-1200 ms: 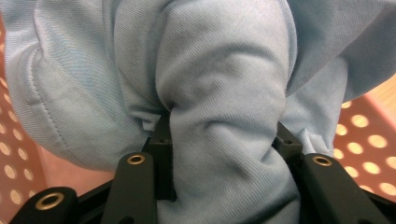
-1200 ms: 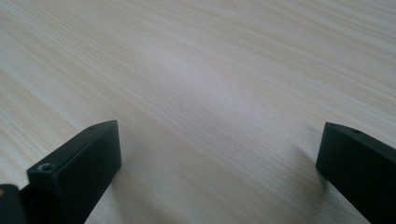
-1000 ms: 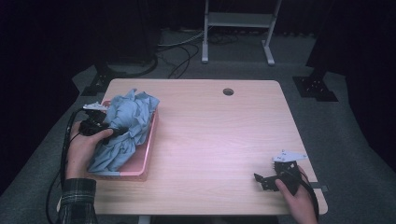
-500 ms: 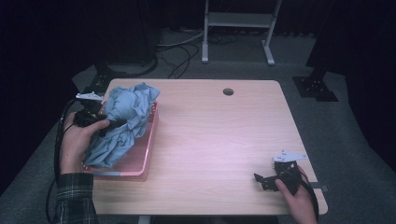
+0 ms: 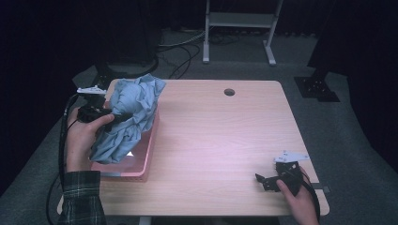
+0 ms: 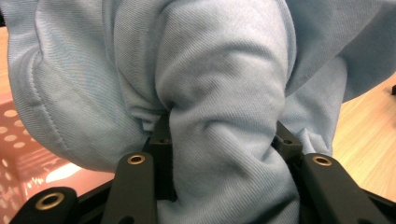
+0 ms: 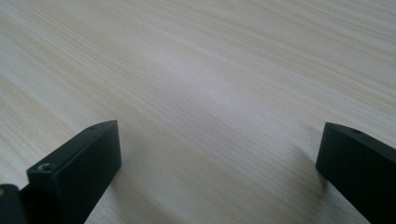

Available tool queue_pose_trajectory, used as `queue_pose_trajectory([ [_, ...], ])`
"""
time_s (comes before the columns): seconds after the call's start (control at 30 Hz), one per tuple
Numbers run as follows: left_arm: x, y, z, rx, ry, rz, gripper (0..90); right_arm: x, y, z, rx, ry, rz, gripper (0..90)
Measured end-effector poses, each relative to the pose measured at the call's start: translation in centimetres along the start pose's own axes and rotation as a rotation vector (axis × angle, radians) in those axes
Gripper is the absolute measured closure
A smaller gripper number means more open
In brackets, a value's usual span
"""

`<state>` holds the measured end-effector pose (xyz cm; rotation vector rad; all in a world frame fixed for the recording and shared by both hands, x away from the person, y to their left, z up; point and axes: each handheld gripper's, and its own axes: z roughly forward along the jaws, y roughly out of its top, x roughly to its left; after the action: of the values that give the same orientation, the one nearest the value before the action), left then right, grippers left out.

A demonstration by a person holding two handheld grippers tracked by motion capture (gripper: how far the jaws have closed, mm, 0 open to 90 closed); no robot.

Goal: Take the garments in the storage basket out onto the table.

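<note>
right gripper [image 7: 219,172] jaws wide apart over bare wood table [image 7: 210,70]

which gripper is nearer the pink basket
Left. The left gripper is over the pink basket, jaws shut on the blue cloth. The right gripper rests at the table's near right corner, jaws open.

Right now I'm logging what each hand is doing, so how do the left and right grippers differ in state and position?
The left gripper is clamped on a fold of the light blue garment, held above the pink basket; the right gripper holds nothing. The left's jaws are pinched on cloth, the right's spread wide over bare wooden table. The left sits at the table's left edge, the right near its front right corner. Both are black and hand-held.
</note>
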<state>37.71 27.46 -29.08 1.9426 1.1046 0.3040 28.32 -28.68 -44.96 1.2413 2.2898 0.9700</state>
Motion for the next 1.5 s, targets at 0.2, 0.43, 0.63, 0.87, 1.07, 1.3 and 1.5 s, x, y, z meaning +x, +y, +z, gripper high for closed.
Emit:
queue_pose_trajectory([
  [0.2,-0.7,0.4,-0.6,-0.025,0.011,0.006,55.5,0.0,0.0,0.0,0.0,0.0,0.001,0.0],
  [0.43,-1.7,1.0,-0.8,-0.053,0.016,0.011,55.5,0.0,0.0,0.0,-0.001,0.0,0.0,0.0],
  [0.63,-3.3,1.7,-0.4,-0.053,-0.013,0.04,55.5,0.0,0.0,0.0,-0.001,0.0,-0.001,0.0],
  [0.87,-4.9,2.4,0.6,-0.046,-0.034,0.071,55.4,0.0,0.0,0.0,0.0,0.0,-0.002,0.0],
  [1.07,-5.8,2.8,1.5,-0.039,-0.051,0.079,55.5,0.0,0.0,0.0,0.0,0.0,-0.001,0.0],
  [1.3,-6.8,3.2,2.3,-0.04,-0.079,0.092,55.5,0.0,0.0,0.0,0.0,0.0,-0.001,0.0],
  [1.5,-7.5,3.4,2.9,-0.041,-0.092,0.103,55.5,0.0,0.0,0.0,0.0,0.0,0.0,0.0],
])
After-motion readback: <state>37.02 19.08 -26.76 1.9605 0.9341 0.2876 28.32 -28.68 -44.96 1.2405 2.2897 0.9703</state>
